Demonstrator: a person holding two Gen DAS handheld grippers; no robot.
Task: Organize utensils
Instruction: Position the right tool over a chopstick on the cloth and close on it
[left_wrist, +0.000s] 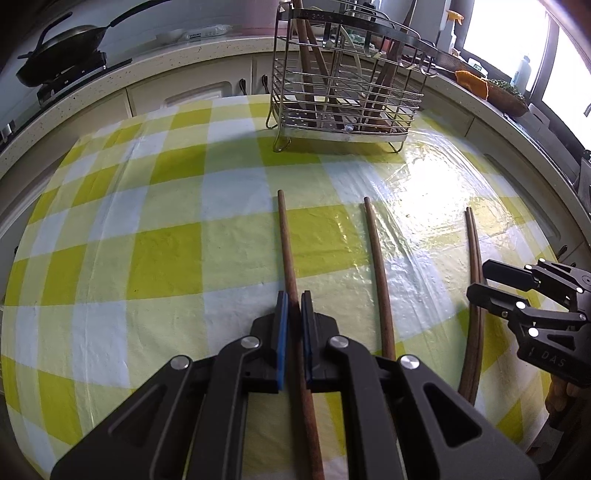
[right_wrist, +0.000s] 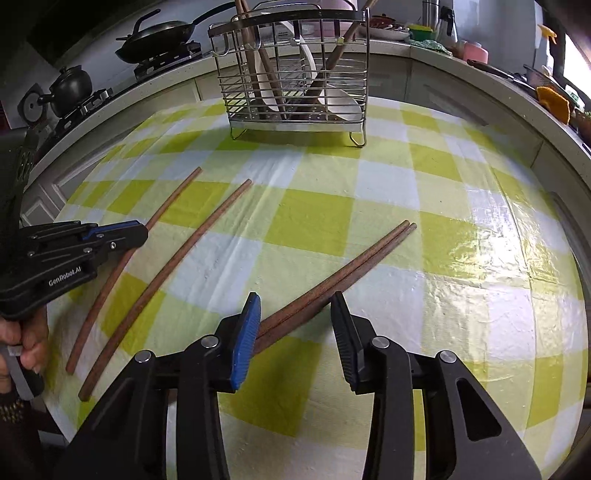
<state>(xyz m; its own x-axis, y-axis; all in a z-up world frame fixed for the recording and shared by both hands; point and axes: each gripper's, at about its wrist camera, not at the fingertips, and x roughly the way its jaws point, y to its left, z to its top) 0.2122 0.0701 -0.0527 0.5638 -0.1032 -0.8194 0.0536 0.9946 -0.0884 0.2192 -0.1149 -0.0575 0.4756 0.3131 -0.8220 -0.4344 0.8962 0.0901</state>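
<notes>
Four brown chopsticks (right_wrist: 173, 258) on checked cloth (right_wrist: 332, 229), one wire utensil rack (right_wrist: 295, 74), two grippers (right_wrist: 295, 325), one wok (right_wrist: 159, 35), one black pot (right_wrist: 70, 88)

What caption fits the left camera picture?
Left gripper closing around one chopstick on the checked tablecloth.

The surface (left_wrist: 177, 258) wears a yellow-and-white checked cloth that looks plastic-coated, crinkled and glossy toward its right edge. The chopsticks (left_wrist: 286, 236) are matt reddish-brown wood with a faint grain, and the wire rack (left_wrist: 343, 92) near the far edge is shiny bare metal. The left tool (left_wrist: 294, 314) and right tool (right_wrist: 295, 325) are matt black plastic with bright metal pivot pins, and the pads (right_wrist: 243, 339) look like ribbed blue rubber.
</notes>
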